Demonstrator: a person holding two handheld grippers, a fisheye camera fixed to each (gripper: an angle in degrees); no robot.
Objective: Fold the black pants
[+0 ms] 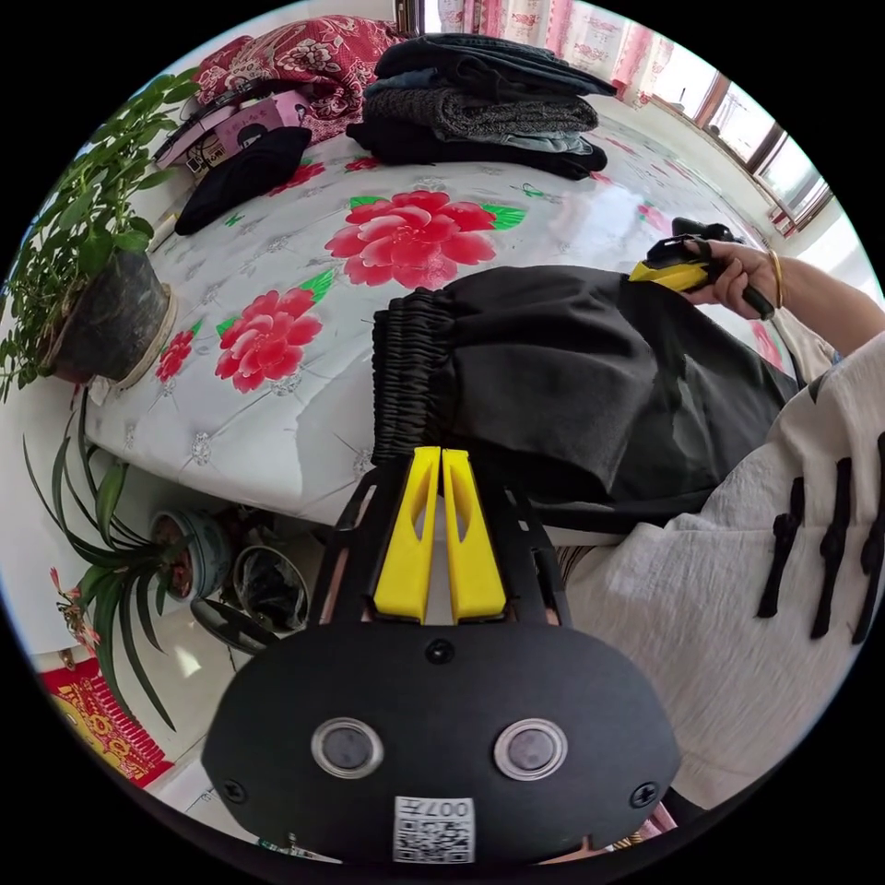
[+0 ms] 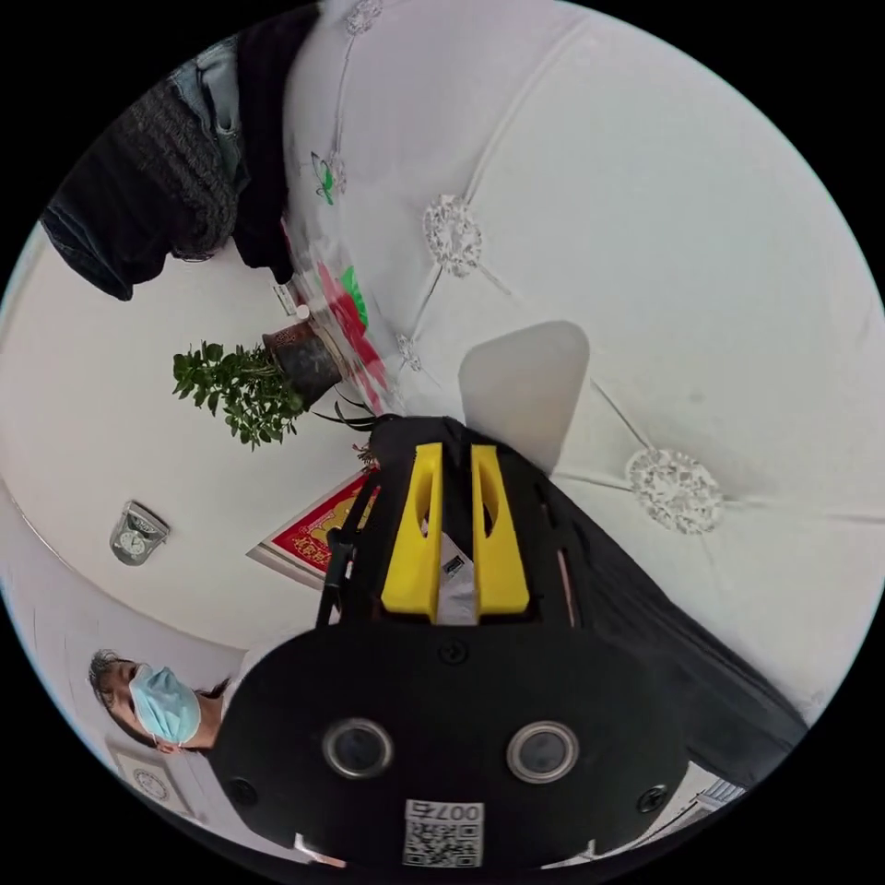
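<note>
Black pants [image 1: 572, 369], red-flowered white tablecloth [image 1: 304, 277]

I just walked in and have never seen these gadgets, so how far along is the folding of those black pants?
Partly done. The black pants lie on the flowered table cover and appear doubled over, the elastic waistband bunched at one end. The left gripper is closed at the waistband edge; the right gripper pinches dark cloth at the far side. Further folds seem left. A stack of folded clothes sits behind.
</note>
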